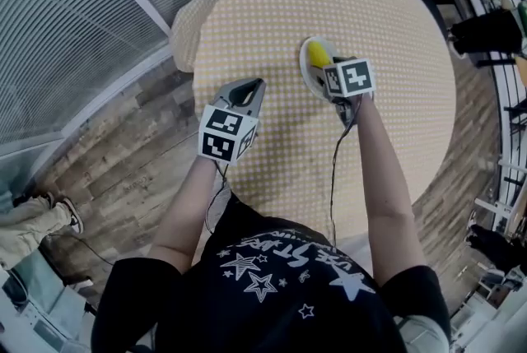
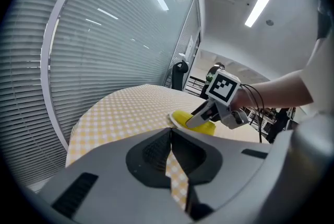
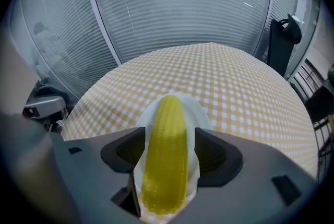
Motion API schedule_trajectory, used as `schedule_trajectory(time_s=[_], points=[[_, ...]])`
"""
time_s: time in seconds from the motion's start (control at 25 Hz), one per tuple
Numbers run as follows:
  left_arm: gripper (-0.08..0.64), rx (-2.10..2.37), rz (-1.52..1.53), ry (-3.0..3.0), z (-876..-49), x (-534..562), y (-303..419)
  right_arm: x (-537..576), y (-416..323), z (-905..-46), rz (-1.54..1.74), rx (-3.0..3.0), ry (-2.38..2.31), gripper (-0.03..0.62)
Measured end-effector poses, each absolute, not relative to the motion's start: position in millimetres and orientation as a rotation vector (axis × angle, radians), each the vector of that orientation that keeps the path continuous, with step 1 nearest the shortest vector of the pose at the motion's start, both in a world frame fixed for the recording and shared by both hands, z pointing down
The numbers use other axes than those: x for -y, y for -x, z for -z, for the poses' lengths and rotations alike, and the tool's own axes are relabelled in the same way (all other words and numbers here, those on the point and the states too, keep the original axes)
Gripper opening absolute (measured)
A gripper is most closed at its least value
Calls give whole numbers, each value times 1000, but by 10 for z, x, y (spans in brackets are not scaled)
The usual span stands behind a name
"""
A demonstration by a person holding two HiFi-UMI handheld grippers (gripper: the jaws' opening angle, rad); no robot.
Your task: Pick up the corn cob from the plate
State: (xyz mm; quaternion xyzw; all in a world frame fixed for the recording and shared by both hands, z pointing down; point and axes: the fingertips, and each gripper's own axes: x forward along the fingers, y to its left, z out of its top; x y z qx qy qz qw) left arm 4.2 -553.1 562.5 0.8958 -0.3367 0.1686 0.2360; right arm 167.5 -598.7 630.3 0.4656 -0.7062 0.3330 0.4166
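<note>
Checked tablecloth [image 3: 235, 87], right tool [image 3: 168, 131] astride corn cob [image 3: 166, 165], overhead only its tip

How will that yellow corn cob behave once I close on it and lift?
The yellow ribbed corn cob looks rounded and glossy, so it may roll or slip on the white plate if nudged. It looks rigid, probably light. The right claw straddles it, so squeezing its sides should hold.

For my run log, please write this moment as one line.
right gripper: open, fingers astride corn cob | corn cob: on plate | left gripper: shut, empty
</note>
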Motion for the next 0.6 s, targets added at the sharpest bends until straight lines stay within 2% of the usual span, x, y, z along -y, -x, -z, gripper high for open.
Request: schedule_trajectory(time_s=[0.6], points=[[8, 905, -471, -2415, -5770, 5472, -41, 5978, -1640, -6524, -841, 1699, -1014, 262]])
